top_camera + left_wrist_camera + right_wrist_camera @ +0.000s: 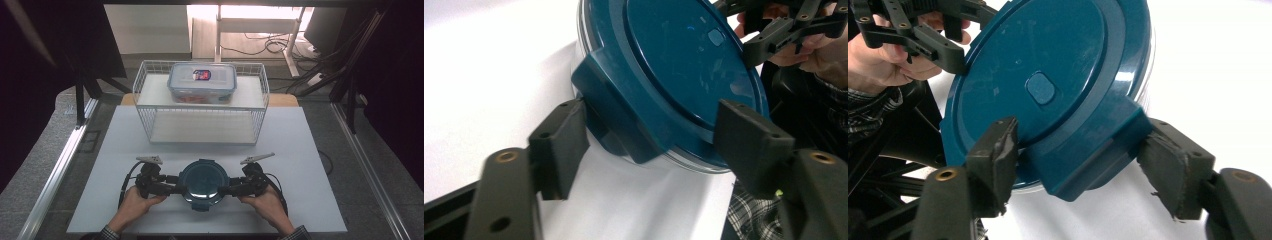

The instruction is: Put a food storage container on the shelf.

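A round container with a dark teal lid sits on the white table near its front edge. My left gripper comes at it from the left. In the left gripper view its jaws straddle the lid's left latch flap, with the pads touching its corners. My right gripper mirrors this from the right. In the right gripper view its pads press the right latch flap from both sides. The container's clear wall shows just under the lid's rim.
A white wire shelf basket stands at the back of the table. On its top level rests a clear rectangular box with a blue-rimmed lid. Dark curtains and metal rails flank the table. A desk frame and cables lie beyond.
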